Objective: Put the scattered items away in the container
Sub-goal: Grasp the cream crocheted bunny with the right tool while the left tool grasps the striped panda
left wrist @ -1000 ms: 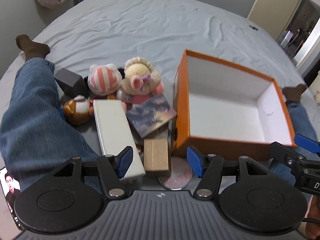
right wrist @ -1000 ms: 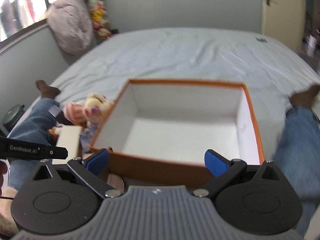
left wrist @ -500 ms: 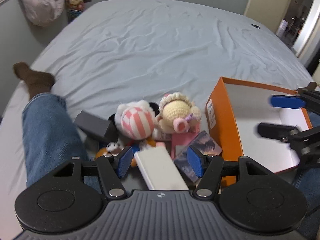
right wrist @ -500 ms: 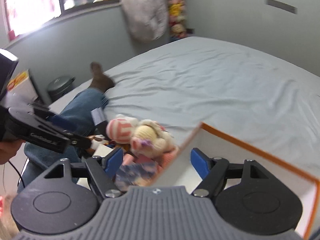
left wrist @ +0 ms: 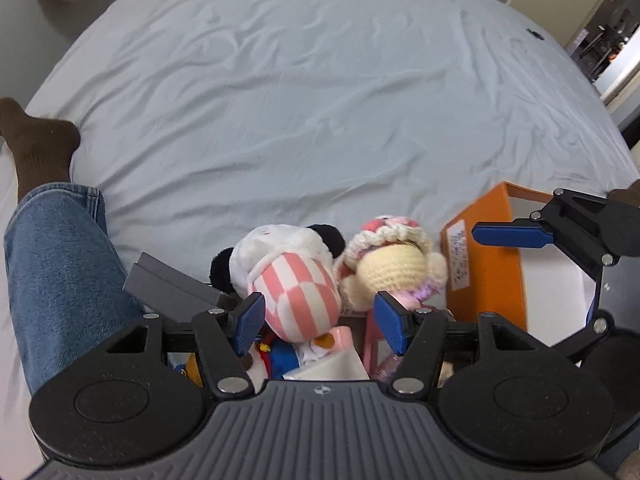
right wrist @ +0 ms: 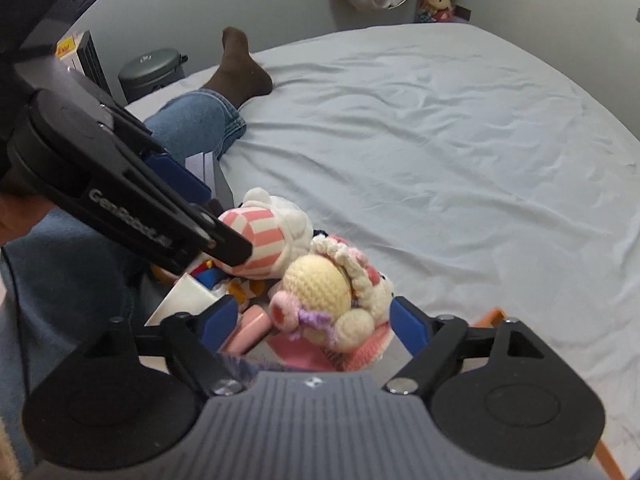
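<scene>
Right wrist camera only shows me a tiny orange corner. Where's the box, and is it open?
Observer: In the left wrist view the orange box sits just to the right of the crochet doll. Its top is open and the inside is white.
Child: Is anything stuck on it?
Observer: Yes, there's a white label on the orange side that faces the doll.
</scene>
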`<state>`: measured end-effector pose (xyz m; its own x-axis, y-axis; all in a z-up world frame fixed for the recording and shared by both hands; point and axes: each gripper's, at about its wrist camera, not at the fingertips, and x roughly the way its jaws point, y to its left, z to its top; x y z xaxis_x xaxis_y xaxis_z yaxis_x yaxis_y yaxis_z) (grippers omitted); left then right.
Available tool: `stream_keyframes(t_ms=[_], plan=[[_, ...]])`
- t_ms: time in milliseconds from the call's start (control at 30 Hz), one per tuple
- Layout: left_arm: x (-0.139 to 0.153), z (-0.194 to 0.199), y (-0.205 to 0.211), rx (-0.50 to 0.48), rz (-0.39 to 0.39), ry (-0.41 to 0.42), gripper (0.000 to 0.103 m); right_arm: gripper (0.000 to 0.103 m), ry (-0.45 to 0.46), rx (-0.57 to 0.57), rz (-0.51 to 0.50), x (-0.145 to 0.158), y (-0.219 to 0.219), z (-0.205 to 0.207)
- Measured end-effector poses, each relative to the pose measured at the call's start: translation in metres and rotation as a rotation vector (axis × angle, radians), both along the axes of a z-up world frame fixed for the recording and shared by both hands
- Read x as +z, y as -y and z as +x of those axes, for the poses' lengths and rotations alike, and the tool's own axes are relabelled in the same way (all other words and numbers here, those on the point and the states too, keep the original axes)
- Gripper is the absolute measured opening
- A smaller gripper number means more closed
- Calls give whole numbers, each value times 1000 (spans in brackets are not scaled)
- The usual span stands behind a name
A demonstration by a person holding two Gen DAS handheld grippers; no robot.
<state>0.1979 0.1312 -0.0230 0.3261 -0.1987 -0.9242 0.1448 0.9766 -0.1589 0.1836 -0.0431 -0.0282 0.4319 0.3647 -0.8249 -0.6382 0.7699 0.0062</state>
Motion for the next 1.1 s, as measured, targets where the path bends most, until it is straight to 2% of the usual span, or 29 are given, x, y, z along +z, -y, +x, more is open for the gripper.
stream_keyframes(t_ms=[200, 467, 600, 700, 733, 867, 1100], plan=[[-17, 20, -4, 35, -27, -84, 71, 87, -39, 12, -37, -11, -15, 20], [-41, 34, -11, 80, -16, -166, 69, 86, -86, 19, -63, -31, -25, 39], [-50, 33, -17, 96, -32, -181, 65, 75, -83, 13, -87, -41, -25, 41], [-49, 28, -22, 113, -54, -167, 63, 68, -86, 18, -74, -41, -22, 41], [-47, 27, -24, 121, -63, -158, 61, 63, -92, 23, -67, -39, -21, 41], [-42, 18, -32, 142, -92, -126, 59, 56, -76, 23, -54, -33, -19, 37], [-21, -2, -43, 168, -116, -42, 57, 53, -44, 39, -25, -15, -14, 21]])
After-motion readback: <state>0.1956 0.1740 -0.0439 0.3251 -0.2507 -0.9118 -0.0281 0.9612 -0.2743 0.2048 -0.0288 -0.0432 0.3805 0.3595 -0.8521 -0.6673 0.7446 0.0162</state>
